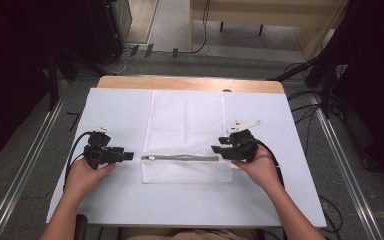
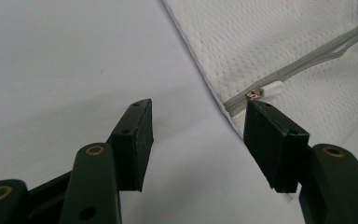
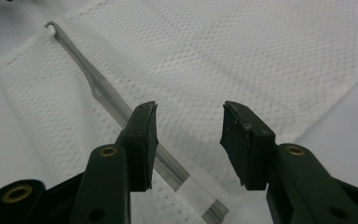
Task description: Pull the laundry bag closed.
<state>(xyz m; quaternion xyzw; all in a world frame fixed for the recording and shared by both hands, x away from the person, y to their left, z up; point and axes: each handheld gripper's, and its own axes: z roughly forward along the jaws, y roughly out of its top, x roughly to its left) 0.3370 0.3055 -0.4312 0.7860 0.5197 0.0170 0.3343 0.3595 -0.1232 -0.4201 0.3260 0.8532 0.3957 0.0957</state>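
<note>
Mesh bag (image 1: pixel 186 135) flat between two level hands, left claw (image 1: pixel 128 156) and right claw (image 1: pixel 215 148) both open, empty.

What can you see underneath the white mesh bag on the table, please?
The mesh bag lies flat on a white sheet covering the wooden table. Its weave is opaque here, so anything inside or beneath stays hidden.

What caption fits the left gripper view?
Open black tongs hover beside the white mesh zip bag, near its white zipper pull.
</note>
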